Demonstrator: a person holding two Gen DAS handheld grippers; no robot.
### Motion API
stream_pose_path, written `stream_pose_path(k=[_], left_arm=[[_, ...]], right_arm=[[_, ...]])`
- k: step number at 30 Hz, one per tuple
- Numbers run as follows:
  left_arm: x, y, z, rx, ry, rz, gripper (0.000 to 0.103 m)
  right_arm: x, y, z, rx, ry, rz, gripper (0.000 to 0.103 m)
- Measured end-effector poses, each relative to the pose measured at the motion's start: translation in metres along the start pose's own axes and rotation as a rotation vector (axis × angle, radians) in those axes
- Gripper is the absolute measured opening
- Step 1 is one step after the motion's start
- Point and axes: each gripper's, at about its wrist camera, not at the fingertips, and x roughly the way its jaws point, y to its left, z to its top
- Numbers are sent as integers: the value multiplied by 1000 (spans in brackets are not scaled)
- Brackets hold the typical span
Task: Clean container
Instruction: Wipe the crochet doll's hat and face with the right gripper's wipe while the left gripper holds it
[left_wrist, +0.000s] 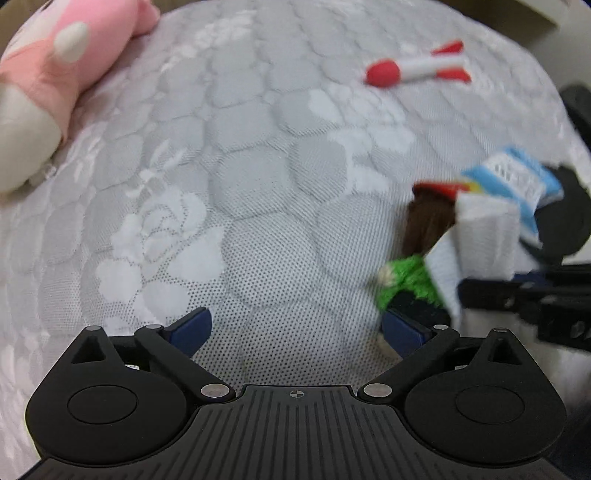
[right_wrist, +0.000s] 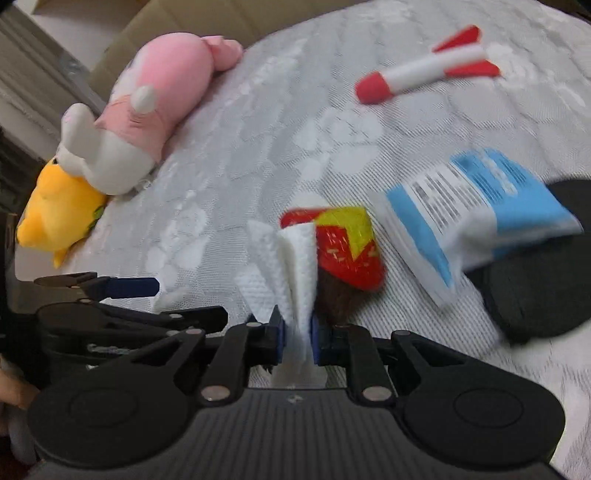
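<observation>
Far left in the right wrist view: a yellow plush toy (right_wrist: 61, 206) at the edge of the quilted grey mattress (right_wrist: 258, 122), touching a pink and white plush toy (right_wrist: 147, 110) stretched out just behind it. Below those, low at the left edge, the left gripper (left_wrist: 295, 328), blue-tipped fingers spread wide with nothing between them, only mattress underneath.

At the centre, the right gripper (right_wrist: 297, 338), closed narrow on a folded white paper towel (right_wrist: 291, 258) that stands up between the blue pads. Just behind and right of the towel, a doll with a red and yellow hat (right_wrist: 347, 247) over brown hair; green clothing visible in the left wrist view. Touching the towel or only close behind it: cannot tell.

Further right, a blue and white packet (right_wrist: 480, 214), blurred, tilted, lying partly over a flat black object (right_wrist: 535, 288). Farther back toward the top right, a red and white toy rocket (right_wrist: 428, 68) lying alone on the mattress, well apart from everything else.

No clear container: the black object too blurred to identify.
</observation>
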Motion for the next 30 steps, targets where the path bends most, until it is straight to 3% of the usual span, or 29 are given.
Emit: stream_pose_path(k=[6,11,13,16,18,27,30], left_arm=[[-8,-12,-1,89,-35,11,102],[-6,-11,-4,78,-24,7,102],[-7,-13,-6,79,-21,8,102],[-7,-14,-8,80,-13,11,102],[-4,-12,-7,71,-4,-5,102],[12,-6,-4,-57,74,-200,102],[13,-7,-2,-77,51,-233,102]], right_arm=[[-9,5,-8,-19,-31,-93,17],[-8,9,-20,5,32,53,17],[-5,13,-24,-23,35,2,17],[-11,10,-19,-52,-31,-134,17],[-19,4,-13,-32,-74,-168,17],[-11,4,18,-62,-31,-37,17],[-10,3,28,-68,-29,1,14]])
